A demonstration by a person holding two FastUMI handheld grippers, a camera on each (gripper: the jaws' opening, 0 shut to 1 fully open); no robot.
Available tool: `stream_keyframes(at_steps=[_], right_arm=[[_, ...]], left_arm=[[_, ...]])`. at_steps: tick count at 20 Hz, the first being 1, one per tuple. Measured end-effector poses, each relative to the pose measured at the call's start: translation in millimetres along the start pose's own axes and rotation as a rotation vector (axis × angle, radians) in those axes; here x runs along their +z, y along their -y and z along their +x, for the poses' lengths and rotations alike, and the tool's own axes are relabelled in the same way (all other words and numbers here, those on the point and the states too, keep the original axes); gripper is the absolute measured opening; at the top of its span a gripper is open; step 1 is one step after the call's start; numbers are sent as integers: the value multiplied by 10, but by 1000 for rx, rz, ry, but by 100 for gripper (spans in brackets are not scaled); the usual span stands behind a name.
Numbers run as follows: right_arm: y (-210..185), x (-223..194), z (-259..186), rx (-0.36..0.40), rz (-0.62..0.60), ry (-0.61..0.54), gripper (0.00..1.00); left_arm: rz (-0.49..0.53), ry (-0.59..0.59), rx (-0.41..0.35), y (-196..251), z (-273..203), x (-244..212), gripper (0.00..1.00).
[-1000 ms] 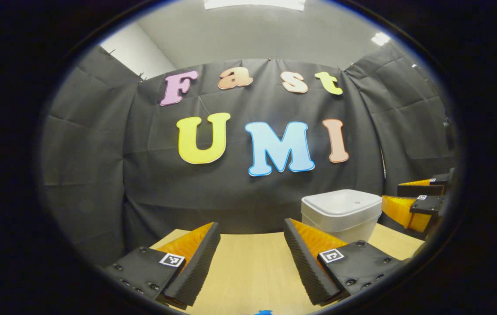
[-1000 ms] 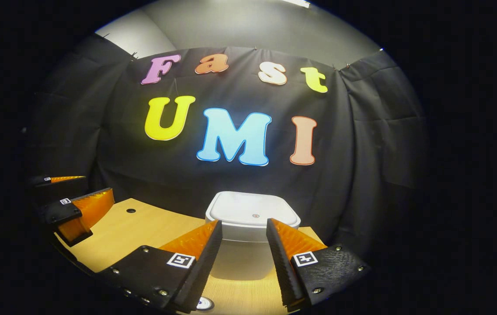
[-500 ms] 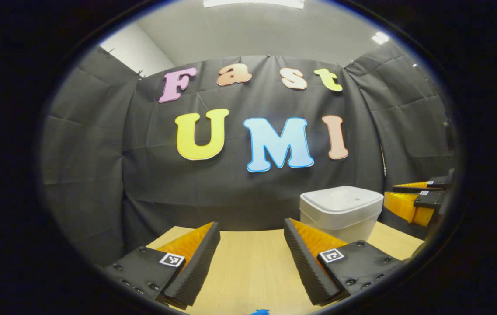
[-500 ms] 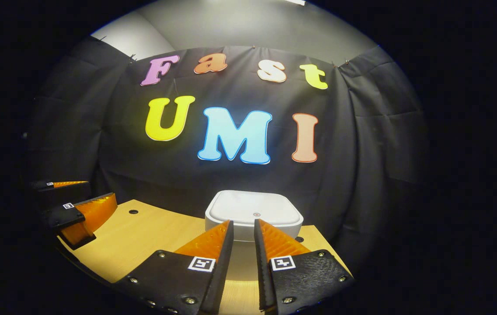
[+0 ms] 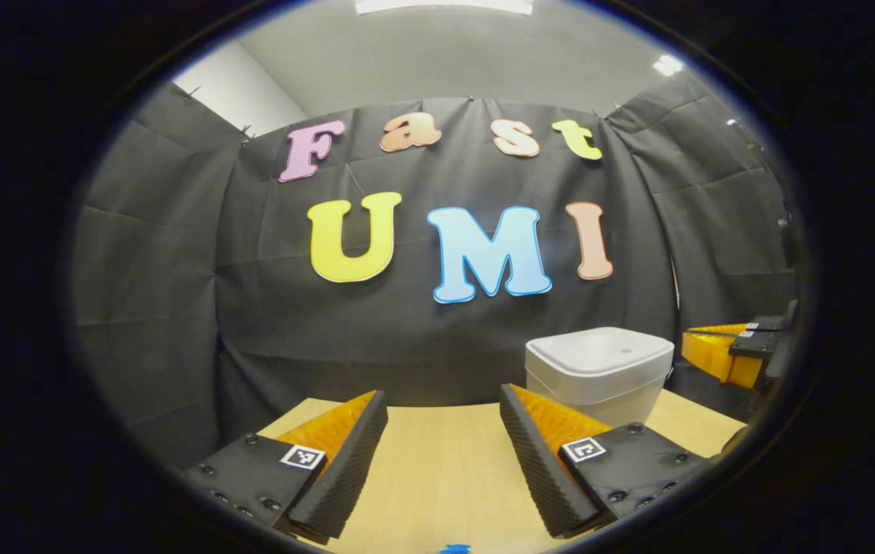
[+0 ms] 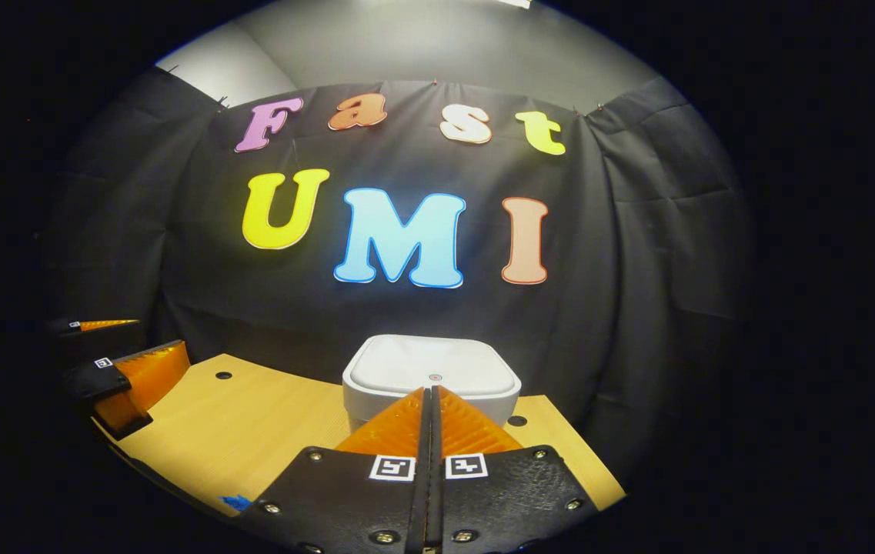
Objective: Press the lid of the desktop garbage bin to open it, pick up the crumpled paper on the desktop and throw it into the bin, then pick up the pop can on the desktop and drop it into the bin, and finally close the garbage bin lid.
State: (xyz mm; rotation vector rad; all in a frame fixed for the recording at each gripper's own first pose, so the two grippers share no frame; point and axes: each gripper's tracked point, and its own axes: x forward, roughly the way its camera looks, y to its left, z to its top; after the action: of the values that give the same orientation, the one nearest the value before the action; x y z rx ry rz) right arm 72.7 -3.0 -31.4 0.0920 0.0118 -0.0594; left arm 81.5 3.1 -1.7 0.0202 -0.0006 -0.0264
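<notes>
The white desktop bin (image 5: 599, 369) stands at the back of the wooden table with its lid (image 6: 432, 365) down. In the right gripper view my right gripper (image 6: 429, 391) is shut with nothing between its fingers, its tips just in front of the lid's near edge and a little above the table. In the left gripper view my left gripper (image 5: 443, 400) stands open over bare table, left of the bin. The right gripper (image 5: 703, 346) also appears beyond the bin's right side, and the left gripper (image 6: 152, 338) appears at the far left.
The black cloth wall hangs close behind the bin. The wooden table (image 6: 252, 423) has two small round holes (image 6: 223, 375) (image 6: 516, 421) and a blue mark (image 6: 237, 502) near its front edge. Its right edge runs just past the bin.
My right gripper has gone from open to shut and has risen slightly toward the bin's lid. The left gripper has stayed open and almost still.
</notes>
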Motion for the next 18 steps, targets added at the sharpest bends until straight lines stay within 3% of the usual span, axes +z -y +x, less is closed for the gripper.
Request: stream_keyframes(at_steps=[1,2,3,4,5,6,7,11,18], right_arm=[[-11,8,24,7,12,0,0],[-8,13,27,10,12,-3,0],[-4,8,76,15,6,-3,0],[20,13,107,16,7,-1,0],[7,15,134,26,18,0,0],[8,6,159,34,31,-6,0],[28,-5,193,37,41,-9,0],[60,33,367,76,52,5,0],[222,27,785,55,5,15,0]], left_arm=[[0,-2,3,-4,17,-4,96],[-1,-5,4,-3,24,-14,100],[0,-8,7,-7,29,-27,96],[1,-12,10,-12,35,-41,100],[1,-15,14,-13,43,-53,96],[0,-16,18,-23,42,-61,100],[-2,-18,22,-26,49,-67,96],[1,-30,36,-48,52,-112,100],[12,-37,66,-123,40,-140,100]])
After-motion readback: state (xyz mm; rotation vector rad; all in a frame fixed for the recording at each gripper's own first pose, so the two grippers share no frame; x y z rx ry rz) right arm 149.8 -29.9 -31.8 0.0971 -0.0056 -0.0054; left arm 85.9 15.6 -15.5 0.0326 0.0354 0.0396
